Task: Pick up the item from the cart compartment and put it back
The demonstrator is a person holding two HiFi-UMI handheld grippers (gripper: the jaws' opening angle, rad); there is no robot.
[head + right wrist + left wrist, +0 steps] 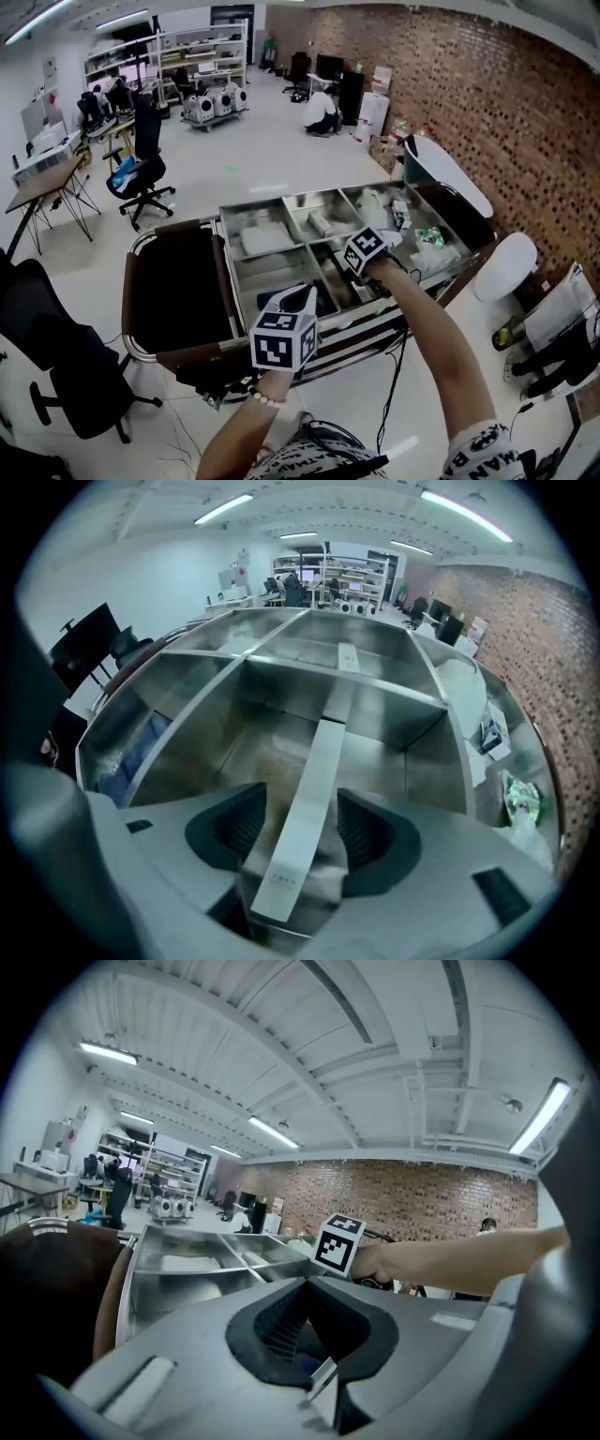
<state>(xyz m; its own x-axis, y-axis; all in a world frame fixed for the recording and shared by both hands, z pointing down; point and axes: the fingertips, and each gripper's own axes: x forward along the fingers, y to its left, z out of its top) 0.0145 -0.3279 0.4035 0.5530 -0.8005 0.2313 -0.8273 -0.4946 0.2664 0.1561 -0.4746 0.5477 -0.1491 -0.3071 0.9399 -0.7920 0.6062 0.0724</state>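
**A:** How did the right gripper [302, 834] stand?

**B:** Released. Its jaws were wide apart and straddled the long pale box [319, 752], with neither pad pressing on it.

**A:** Where was the box?

**B:** It lay under and ahead of the jaws on the steel compartment [244, 752] floor, reaching toward the divider. I'd judge it was already set down, which would explain the slack jaws.

**A:** And the other one?

**B:** The left gripper [302, 1309] hung off to the left, nearer the person. It was clenched on nothing, probably just held clear of the cart [225, 246].
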